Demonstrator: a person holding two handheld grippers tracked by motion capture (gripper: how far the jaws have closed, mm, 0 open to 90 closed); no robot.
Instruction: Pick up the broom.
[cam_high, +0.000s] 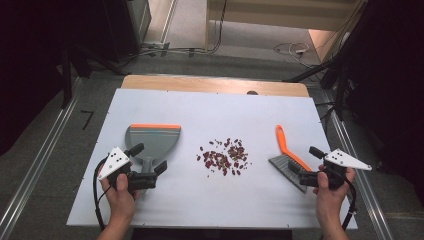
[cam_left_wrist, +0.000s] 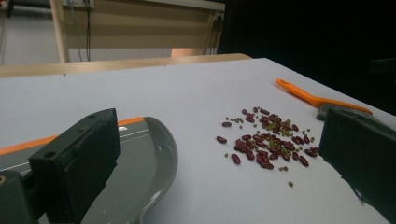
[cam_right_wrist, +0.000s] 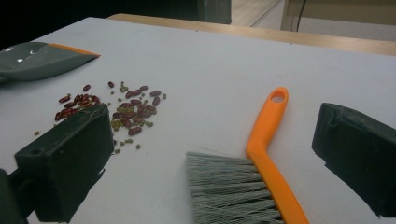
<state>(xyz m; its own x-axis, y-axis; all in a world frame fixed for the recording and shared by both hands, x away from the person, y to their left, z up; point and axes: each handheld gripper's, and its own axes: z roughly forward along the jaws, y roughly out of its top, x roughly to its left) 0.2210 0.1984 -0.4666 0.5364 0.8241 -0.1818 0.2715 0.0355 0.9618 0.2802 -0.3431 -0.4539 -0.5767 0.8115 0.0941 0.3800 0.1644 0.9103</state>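
— What's on the white table (cam_high: 165, 207)?

— A pile of red beans (cam_high: 223, 156) sits mid-table. A grey dustpan (cam_high: 152, 140) with an orange lip lies toward the left edge, and an orange-handled brush (cam_high: 288, 157) toward the right edge.

— And the tools?

— The left gripper (cam_high: 147, 159) hangs over the dustpan's handle, jaws spread wide, gripping nothing. The right gripper (cam_high: 305, 161) straddles the brush near the bristles, jaws also wide apart and empty.

On the table (cam_high: 165, 210), a scatter of beans (cam_high: 224, 156) lies in the middle. The dustpan (cam_high: 152, 139) lies to its left, the hand brush (cam_high: 289, 159) to its right, handle pointing away from the person, both apart from the beans.
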